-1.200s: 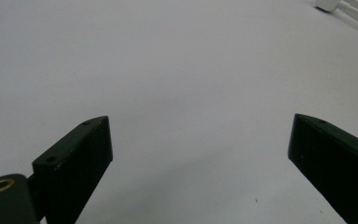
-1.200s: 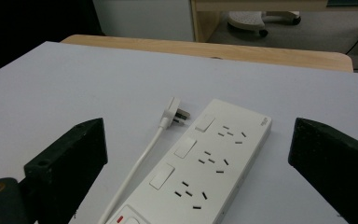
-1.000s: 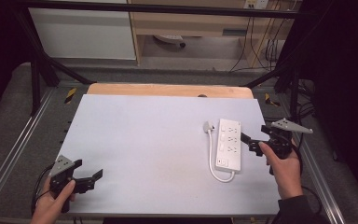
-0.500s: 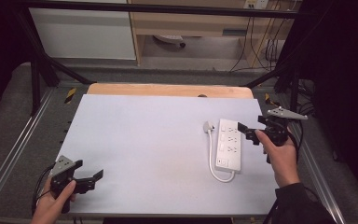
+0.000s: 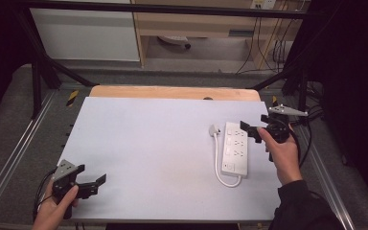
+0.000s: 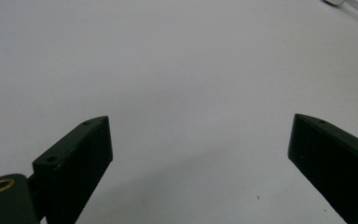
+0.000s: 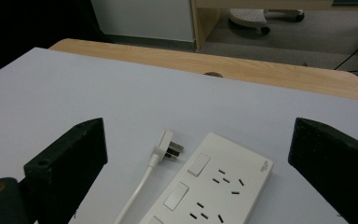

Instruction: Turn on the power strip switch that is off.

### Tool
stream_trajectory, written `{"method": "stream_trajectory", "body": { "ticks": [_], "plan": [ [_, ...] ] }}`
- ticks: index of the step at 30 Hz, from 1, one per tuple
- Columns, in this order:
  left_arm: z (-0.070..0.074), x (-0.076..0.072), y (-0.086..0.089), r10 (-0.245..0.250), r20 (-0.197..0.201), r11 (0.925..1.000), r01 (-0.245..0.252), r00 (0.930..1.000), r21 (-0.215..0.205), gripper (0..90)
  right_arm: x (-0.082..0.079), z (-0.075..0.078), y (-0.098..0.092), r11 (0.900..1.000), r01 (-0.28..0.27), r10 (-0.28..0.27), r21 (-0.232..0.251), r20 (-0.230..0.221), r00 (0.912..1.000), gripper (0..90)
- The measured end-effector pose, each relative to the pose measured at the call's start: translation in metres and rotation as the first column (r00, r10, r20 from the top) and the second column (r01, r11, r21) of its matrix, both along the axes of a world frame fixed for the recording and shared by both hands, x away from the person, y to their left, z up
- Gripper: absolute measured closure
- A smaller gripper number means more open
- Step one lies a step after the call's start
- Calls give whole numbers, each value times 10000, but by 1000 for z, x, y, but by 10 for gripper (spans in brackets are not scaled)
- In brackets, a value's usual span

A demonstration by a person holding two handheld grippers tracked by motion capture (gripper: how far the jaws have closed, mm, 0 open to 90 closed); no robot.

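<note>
A white power strip [image 5: 235,147] lies flat on the right part of the pale table [image 5: 148,143], its cable looping round the near end to a loose plug [image 5: 214,129] beside it. My right gripper [image 5: 252,130] hovers open at the strip's far right corner, holding nothing. Looking along its wide-apart jaws in the right gripper view, the strip [image 7: 216,189] and plug [image 7: 168,148] lie just ahead of the right gripper [image 7: 198,128]. My left gripper [image 5: 89,174] rests open near the front left corner over bare table, and the left gripper [image 6: 200,121] has nothing between its fingers.
A wooden board [image 5: 172,92] edges the table's far side. Metal rails [image 5: 19,148] run along both sides of the table. Beyond the far edge stand a white cabinet [image 5: 86,33] and a shelf with hanging cables [image 5: 263,43].
My right gripper has moved away from me along the strip's right side, toward its far end. The left gripper has hardly shifted. The strip lies where it was.
</note>
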State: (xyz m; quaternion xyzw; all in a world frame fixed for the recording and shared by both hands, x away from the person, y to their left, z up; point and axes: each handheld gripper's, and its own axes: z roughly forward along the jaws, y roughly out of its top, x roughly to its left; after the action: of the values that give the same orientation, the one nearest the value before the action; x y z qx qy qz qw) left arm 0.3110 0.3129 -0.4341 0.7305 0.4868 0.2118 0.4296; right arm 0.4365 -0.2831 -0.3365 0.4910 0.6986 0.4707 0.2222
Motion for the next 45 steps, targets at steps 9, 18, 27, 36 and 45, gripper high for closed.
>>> {"method": "stream_trajectory", "body": {
  "ticks": [9,18,27,36,45],
  "plan": [
    [-1,0,0,-28,-63,10000,29,10000,74,64,9,-4,5,9999,28,-27,158,-68,10000,74],
    [-1,0,-1,-82,-58,10000,82,10000,46,64,21,-10,3,9993,238,-235,281,-138,9996,247],
    [0,0,-1,-93,-41,10000,93,9999,29,64,32,-17,11,9985,507,-505,209,-96,9987,464],
    [-1,1,-2,-134,-93,9999,135,9999,54,64,41,-24,21,9986,505,-508,-149,-177,9986,604],
    [-1,0,-3,-174,-111,9998,174,9998,41,64,49,-30,25,9982,564,-570,-217,-266,9980,672]
  ]
}}
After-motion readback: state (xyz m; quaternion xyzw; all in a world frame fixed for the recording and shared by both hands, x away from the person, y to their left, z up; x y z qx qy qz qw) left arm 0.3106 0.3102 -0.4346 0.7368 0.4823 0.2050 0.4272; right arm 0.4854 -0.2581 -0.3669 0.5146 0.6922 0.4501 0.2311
